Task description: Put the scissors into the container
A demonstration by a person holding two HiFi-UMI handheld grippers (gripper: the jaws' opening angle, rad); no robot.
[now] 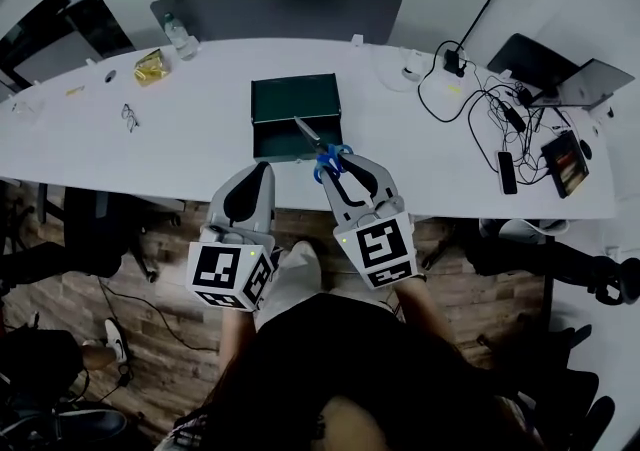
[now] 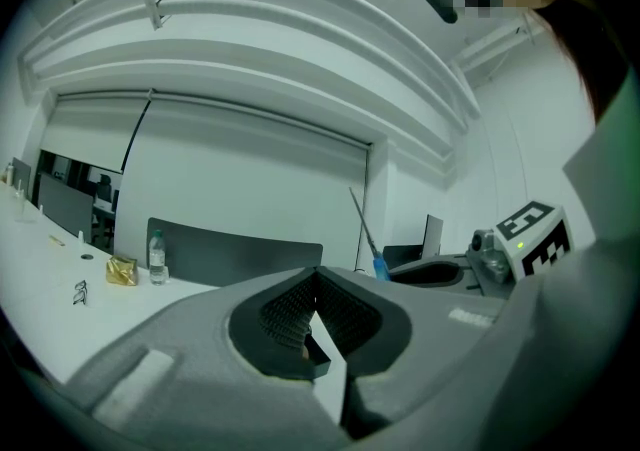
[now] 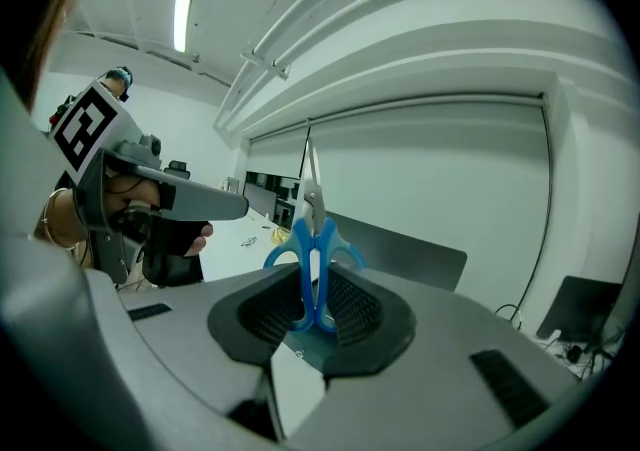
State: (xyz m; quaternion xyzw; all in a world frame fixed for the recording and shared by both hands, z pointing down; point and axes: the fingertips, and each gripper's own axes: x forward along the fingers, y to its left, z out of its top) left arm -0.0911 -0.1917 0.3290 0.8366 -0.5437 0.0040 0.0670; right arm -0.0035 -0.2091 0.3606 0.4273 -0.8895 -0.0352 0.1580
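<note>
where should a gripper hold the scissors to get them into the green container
Take the scissors by the blue handle loops, coming from the handle end. The loops are blunt and broad enough for the pads, and the thin blades then lead. The right gripper is shut on them that way, blades pointing toward the container.

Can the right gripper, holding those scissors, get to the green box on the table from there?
Probably yes. The right gripper holds the scissors by their blue handles, and the blades already point over the green container at its near edge. Nothing lies between them.
</note>
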